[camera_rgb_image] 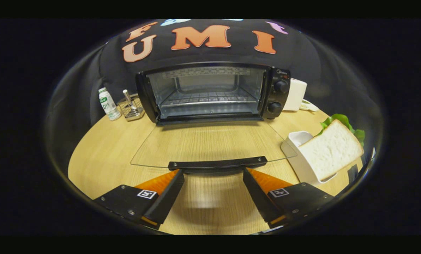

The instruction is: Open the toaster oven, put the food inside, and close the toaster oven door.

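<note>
The tongs (pixel 213 173) stand wide apart and hold nothing, their tips just short of the black bar handle (pixel 217 164) of the clear glass door (pixel 210 143), which lies folded flat over the round light-wood table (pixel 101 158). Beyond it the black toaster oven (pixel 214 92) gapes, wire rack (pixel 206 97) bare. Right of the fingers, a white-bread sandwich with green lettuce (pixel 332 148) leans in a white holder (pixel 296 141).

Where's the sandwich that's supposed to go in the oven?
The sandwich leans in a white holder on the wooden table, to the right of the open glass door, ahead and right of the open hand-held gripper.
</note>
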`<action>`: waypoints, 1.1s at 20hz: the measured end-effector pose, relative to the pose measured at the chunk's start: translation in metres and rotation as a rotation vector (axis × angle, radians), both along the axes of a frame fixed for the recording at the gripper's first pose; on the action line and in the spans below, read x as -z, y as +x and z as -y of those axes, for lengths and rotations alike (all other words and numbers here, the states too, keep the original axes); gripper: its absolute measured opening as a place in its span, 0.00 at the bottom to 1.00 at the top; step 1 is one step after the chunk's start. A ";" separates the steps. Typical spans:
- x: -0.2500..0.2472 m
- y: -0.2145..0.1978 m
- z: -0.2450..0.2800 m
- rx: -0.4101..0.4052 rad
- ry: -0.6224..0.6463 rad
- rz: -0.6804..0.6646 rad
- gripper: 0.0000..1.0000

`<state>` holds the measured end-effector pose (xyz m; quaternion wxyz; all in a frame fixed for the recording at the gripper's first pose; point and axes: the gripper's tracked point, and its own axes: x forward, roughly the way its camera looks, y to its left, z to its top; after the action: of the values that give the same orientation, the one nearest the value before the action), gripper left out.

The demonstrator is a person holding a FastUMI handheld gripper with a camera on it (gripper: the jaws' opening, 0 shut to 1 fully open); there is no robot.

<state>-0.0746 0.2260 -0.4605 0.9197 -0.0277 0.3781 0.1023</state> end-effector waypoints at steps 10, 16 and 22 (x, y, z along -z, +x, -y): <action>-0.056 0.013 0.028 -0.025 0.071 0.051 0.98; -0.107 0.044 0.114 -0.026 0.032 0.065 0.98; -0.134 0.076 0.206 -0.006 -0.025 0.056 0.98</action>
<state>0.0012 0.0197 -0.3262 0.9292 -0.0431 0.3534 0.0995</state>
